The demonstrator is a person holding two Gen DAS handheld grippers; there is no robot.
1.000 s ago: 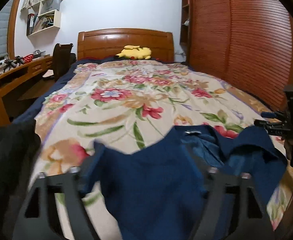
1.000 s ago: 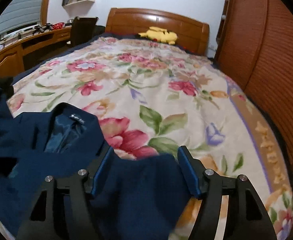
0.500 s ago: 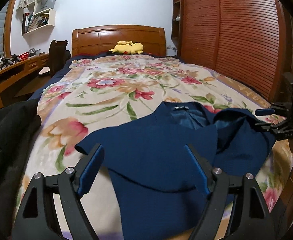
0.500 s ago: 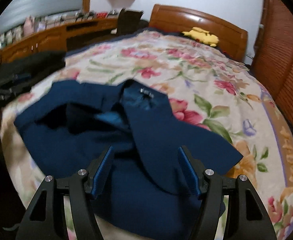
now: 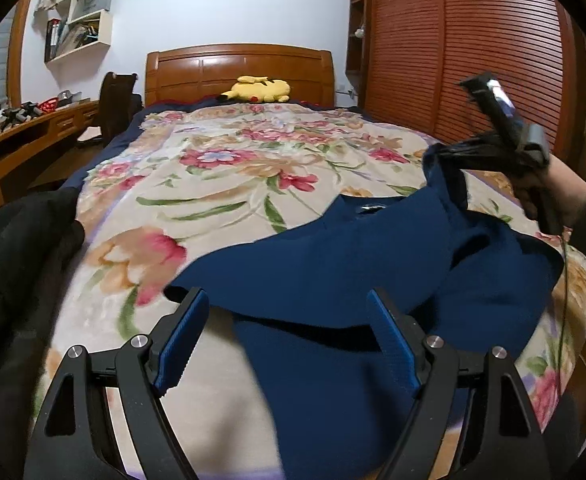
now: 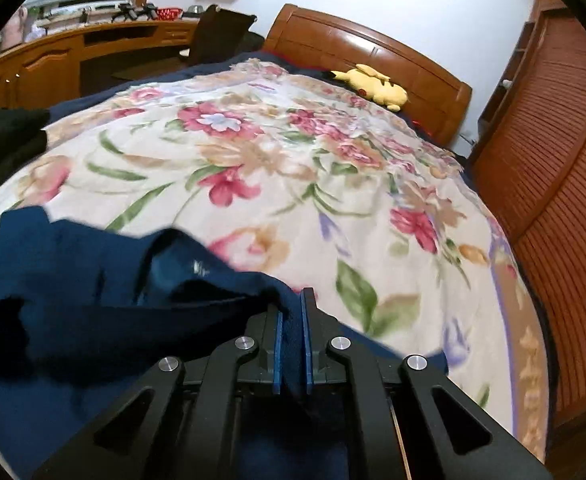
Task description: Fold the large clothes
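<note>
Large navy-blue knit garment (image 5: 333,280) is lying crumpled at the foot end of the floral-print blanket (image 5: 229,184) on the wooden bed, collar with label pointing toward the headboard (image 5: 239,70). Right gripper (image 6: 291,332) is clamped tight on a bunch of the navy fabric, blue pads nearly touching with cloth pinched between; in the left wrist view it is lifting that edge up off the blanket, near the collar side. Left gripper (image 5: 289,340) is hanging wide apart over the garment's near left part, gripping nothing, fabric lying between and beyond its fingers. Step in hand looks like picking up and spreading the garment before folding. To do it well: left gripper should be pinching the matching edge on its own side, taking one layer only, not a wad, then both pulling apart evenly so the body is going flat and sleeves are showing. Risk: right grip looks bunched, could be dragging extra layers. Dark cloth pile (image 5: 17,248) is sitting at the left edge, yellow plush toy (image 5: 259,89) by the headboard, both well apart.
</note>
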